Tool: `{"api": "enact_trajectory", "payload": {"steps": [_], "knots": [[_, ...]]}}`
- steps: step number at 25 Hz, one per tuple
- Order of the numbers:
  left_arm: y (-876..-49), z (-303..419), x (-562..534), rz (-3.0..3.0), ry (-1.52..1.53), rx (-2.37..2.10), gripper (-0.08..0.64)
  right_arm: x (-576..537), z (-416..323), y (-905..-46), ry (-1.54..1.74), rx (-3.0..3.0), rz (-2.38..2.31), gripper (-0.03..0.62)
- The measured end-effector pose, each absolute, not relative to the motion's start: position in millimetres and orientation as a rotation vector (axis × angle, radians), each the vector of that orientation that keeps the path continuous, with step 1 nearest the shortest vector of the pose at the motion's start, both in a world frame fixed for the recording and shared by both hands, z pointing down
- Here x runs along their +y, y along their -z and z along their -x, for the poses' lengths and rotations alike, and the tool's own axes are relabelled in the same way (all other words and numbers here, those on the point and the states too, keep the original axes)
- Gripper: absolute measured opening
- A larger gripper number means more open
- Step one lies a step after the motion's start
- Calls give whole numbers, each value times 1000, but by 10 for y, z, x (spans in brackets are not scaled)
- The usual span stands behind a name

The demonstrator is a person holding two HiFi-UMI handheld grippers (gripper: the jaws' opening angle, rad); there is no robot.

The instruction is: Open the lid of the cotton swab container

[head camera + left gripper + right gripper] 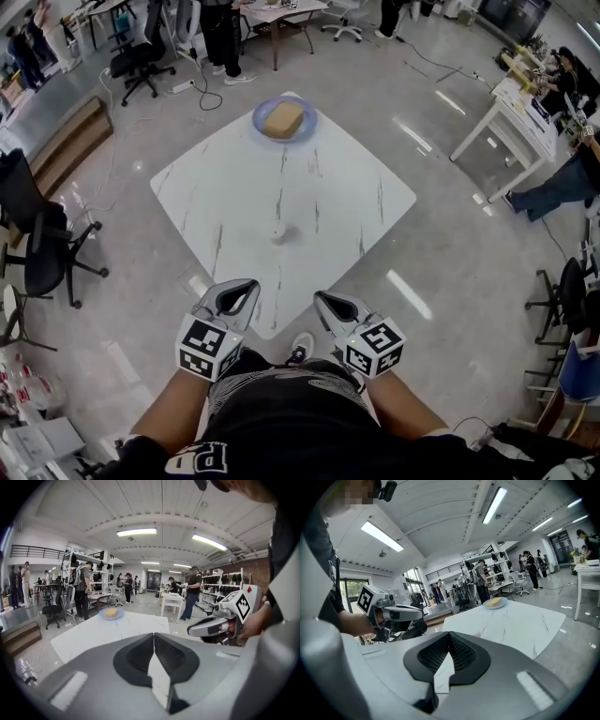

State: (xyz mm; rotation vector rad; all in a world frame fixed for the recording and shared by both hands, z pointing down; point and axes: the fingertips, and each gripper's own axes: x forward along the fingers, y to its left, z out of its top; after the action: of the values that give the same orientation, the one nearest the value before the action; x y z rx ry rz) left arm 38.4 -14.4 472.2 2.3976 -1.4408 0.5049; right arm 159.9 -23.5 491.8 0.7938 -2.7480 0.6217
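Standing at the near corner of the white marbled table (pixel 356 192), the person holds both grippers low and close to the body, side by side with a gap between them. The left gripper (pixel 249 285) has its jaws pressed together with nothing in them; its own view shows the two dark pads meeting in a single line. The right gripper (pixel 321 297) is the same, closed tight and empty. Both tips sit about the table's near corner and point out across the top.

The cotton swab container (pixel 278 231) is a small white round thing standing alone near the middle of the table. It is ahead of both grippers, roughly on the line between them, and well apart from each — neither touches it. From here it is too small to tell how its lid sits.

Beyond it, at the far corner, a blue plate (pixel 259 114) carries a tan block (pixel 283 119) — so the container stands between the grippers and the plate. A black office chair (pixel 37 248) stands on the floor off to the left.
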Motion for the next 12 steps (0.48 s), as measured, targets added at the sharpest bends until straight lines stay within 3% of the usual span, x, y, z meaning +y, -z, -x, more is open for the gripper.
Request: {"api": "enact_trajectory", "payload": {"steps": [12], "knots": [[-4727, -152, -451, -2432, -519, -1398, 60, -487, -1352, -4903, -630, -2723, -836, 0]]}}
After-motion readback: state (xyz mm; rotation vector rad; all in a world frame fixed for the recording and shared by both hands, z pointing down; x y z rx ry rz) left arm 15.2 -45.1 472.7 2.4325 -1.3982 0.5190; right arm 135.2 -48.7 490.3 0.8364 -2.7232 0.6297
